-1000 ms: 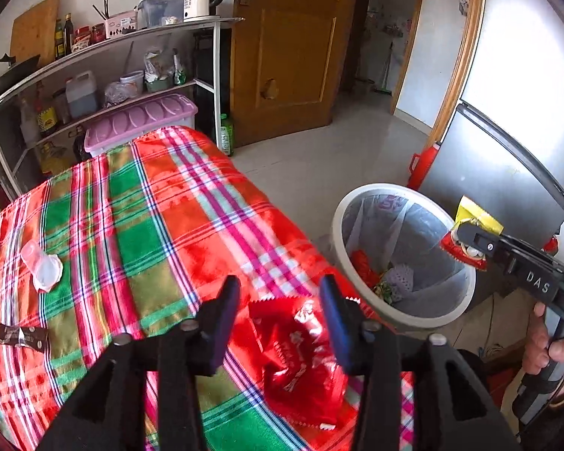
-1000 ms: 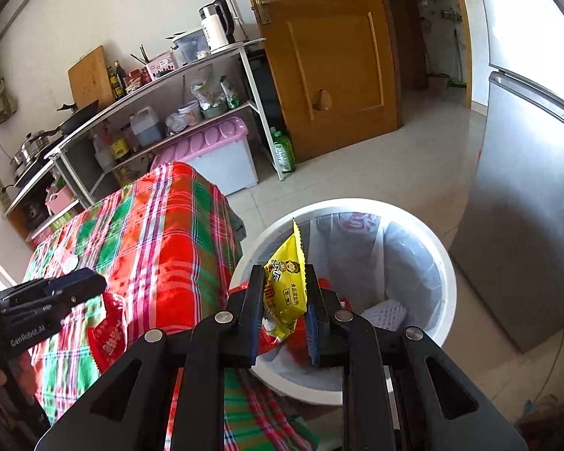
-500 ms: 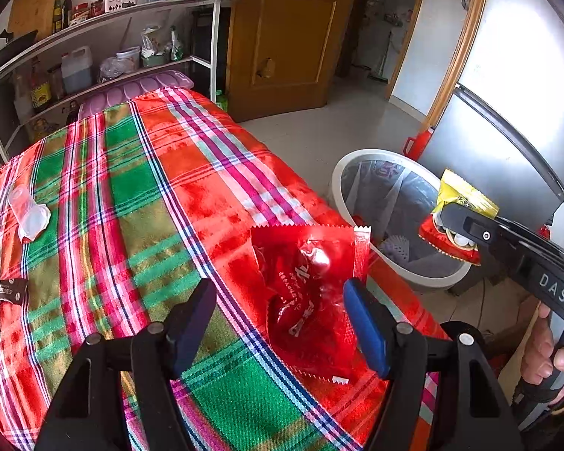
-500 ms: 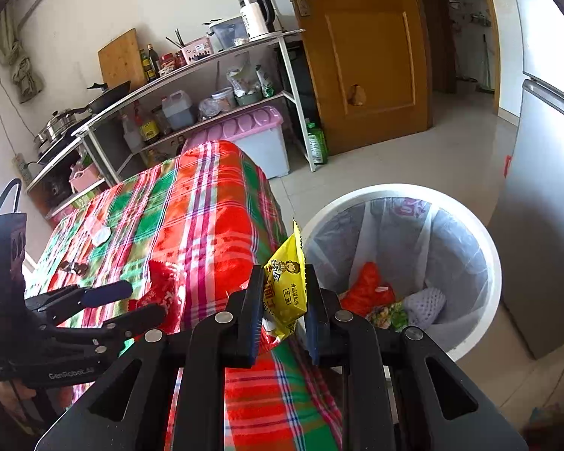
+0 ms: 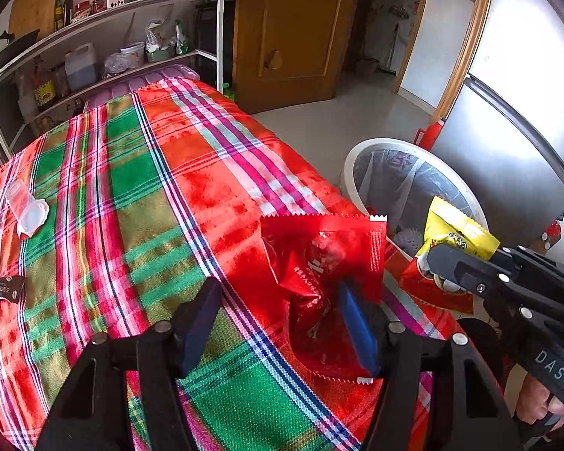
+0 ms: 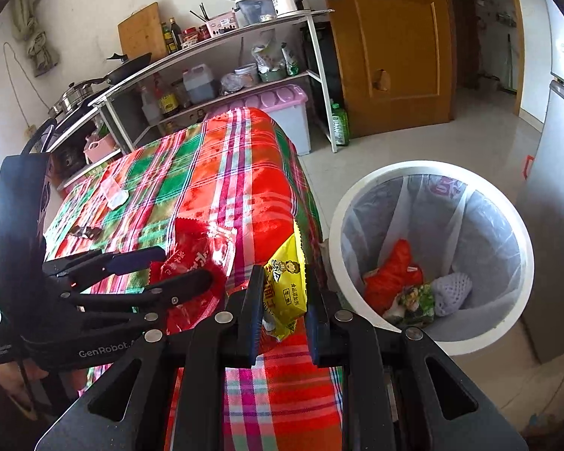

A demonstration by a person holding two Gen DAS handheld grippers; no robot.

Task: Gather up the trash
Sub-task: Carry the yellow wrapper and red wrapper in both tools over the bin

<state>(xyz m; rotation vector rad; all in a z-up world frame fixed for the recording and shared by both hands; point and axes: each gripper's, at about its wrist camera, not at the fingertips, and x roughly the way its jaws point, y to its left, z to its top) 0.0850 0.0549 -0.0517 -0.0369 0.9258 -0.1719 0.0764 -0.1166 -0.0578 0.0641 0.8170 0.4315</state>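
- Left gripper (image 5: 278,319) — jaws closing around the red wrapper (image 5: 323,263) lying on the plaid tablecloth (image 5: 131,203), not yet pinching.
- Right gripper (image 6: 284,300) clamps a yellow snack packet (image 6: 287,282).
- Only the right wrist view shows trash inside the white bin (image 6: 432,332).

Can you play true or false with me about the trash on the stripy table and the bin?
1. The right gripper is holding a yellow wrapper. True.
2. The white bin is empty. False: it already has red, green and whitish trash at the bottom.
3. A red wrapper lies on the checked tablecloth by the left gripper. True; the jaws are closing around it.
4. The yellow wrapper has already been dropped in the bin. False: it is between the right gripper's fingers.
5. A clear plastic piece and a dark wrapper lie farther along the table. True.
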